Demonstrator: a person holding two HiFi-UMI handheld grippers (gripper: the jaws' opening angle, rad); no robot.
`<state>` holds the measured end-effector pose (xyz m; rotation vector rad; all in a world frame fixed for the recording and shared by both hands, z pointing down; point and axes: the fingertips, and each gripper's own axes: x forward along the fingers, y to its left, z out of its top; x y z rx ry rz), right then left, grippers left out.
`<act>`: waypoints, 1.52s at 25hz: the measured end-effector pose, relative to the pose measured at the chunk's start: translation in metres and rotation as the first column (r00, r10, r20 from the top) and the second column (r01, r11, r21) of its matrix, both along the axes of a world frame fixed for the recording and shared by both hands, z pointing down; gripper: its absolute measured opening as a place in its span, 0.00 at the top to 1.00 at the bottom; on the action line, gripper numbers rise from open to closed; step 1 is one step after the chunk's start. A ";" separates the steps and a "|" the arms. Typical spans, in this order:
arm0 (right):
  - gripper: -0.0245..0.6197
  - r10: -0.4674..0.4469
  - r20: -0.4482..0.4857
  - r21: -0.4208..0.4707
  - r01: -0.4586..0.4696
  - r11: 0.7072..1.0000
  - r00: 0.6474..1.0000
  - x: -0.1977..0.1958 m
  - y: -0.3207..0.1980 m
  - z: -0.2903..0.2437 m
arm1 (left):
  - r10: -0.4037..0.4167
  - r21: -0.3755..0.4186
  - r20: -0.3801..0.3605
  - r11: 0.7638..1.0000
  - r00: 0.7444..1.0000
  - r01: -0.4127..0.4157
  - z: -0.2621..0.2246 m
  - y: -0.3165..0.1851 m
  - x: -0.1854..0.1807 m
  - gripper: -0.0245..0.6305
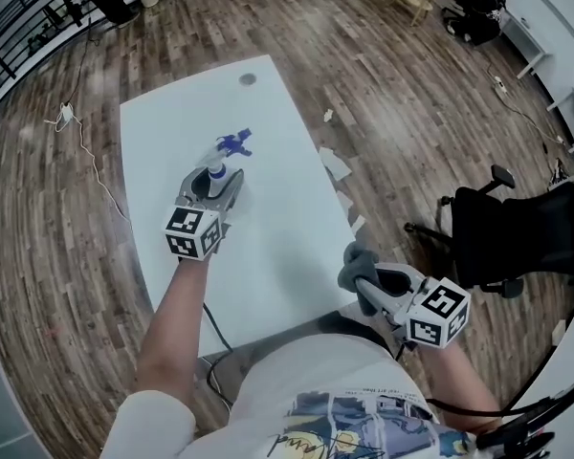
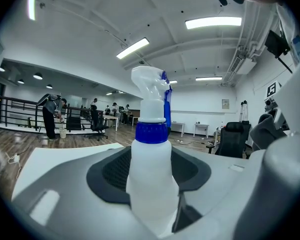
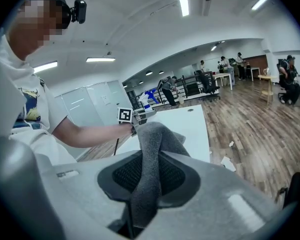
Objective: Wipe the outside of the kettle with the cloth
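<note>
No kettle shows in any view. My left gripper [image 1: 217, 177] is shut on a white spray bottle [image 2: 151, 169] with a blue collar and blue trigger, held upright over the white table [image 1: 268, 237]; the bottle [image 1: 226, 151] shows in the head view too. My right gripper [image 1: 356, 273] is shut on a grey cloth [image 3: 149, 164], whose bunched end [image 1: 352, 266] sticks out past the jaws, near the table's front right edge. In the right gripper view the left gripper's marker cube and the person's forearm show beyond the cloth.
A round grommet [image 1: 248, 79] sits at the table's far end. Scraps of paper [image 1: 335, 163] lie on the wood floor right of the table. A black office chair [image 1: 517, 232] stands at the right. A cable [image 1: 86, 151] runs over the floor at the left.
</note>
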<state>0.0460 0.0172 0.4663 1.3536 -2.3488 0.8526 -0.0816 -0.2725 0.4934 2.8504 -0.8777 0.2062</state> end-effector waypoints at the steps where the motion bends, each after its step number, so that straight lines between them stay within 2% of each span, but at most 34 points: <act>1: 0.85 0.004 -0.007 -0.002 -0.004 1.000 1.000 0.002 0.001 0.000 | 0.001 0.000 -0.005 1.000 1.000 -0.001 0.002 0.000 0.001 0.61; 15: 0.85 -0.052 -0.035 0.005 0.053 0.999 0.998 0.003 -0.002 -0.002 | 0.016 0.027 0.016 0.999 1.000 -0.017 0.024 0.015 0.004 0.60; 25: 0.85 -0.112 -0.017 0.008 0.112 0.994 0.994 0.003 -0.015 -0.002 | -0.005 0.018 0.046 1.000 0.999 0.004 0.030 0.019 -0.003 0.53; 29: 0.85 -0.147 -0.005 0.036 0.147 0.988 0.989 0.006 -0.023 -0.005 | -0.046 0.024 0.062 0.999 0.997 0.045 0.027 0.021 -0.012 0.47; 33: 0.85 -0.184 0.008 0.066 0.184 0.981 0.983 0.012 -0.033 -0.007 | -0.101 0.032 0.099 0.995 0.990 0.099 0.021 0.031 -0.028 0.46; 38: 0.85 -0.246 0.009 0.113 0.244 0.963 0.969 0.016 -0.050 -0.009 | -0.194 0.020 0.104 0.981 0.976 0.193 -0.002 0.056 -0.052 0.47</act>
